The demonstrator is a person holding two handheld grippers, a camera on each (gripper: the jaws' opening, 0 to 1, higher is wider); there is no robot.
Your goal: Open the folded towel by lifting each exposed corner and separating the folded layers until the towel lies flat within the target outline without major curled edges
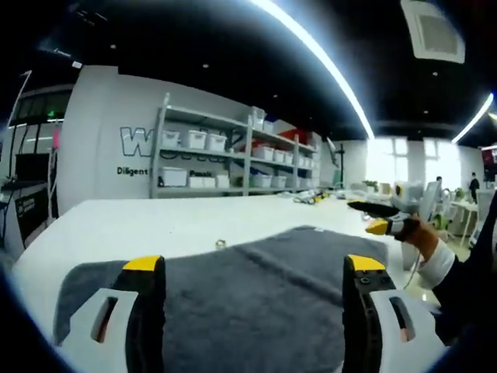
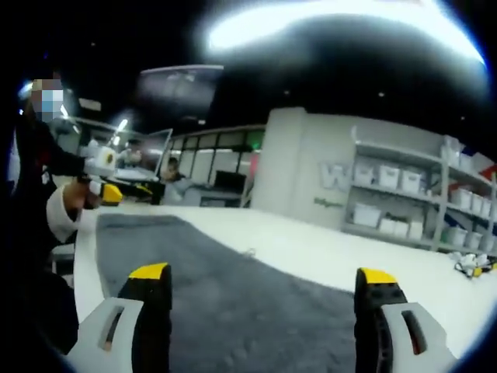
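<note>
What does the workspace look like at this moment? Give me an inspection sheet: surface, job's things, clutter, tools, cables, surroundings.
Surface: white table, bare around the cloth.
Job's things: grey towel lying spread on the table; no target outline can be made out.
Clutter: one small object on the table just past the towel's far edge, too small to identify.
Tools: left tool open, jaws wide apart over the towel, holding nothing; right tool open, likewise over the towel.
Cables: nothing seen.
Surroundings: shelving rack with white bins, wall lettering, ceiling light strips, people in the background.
</note>
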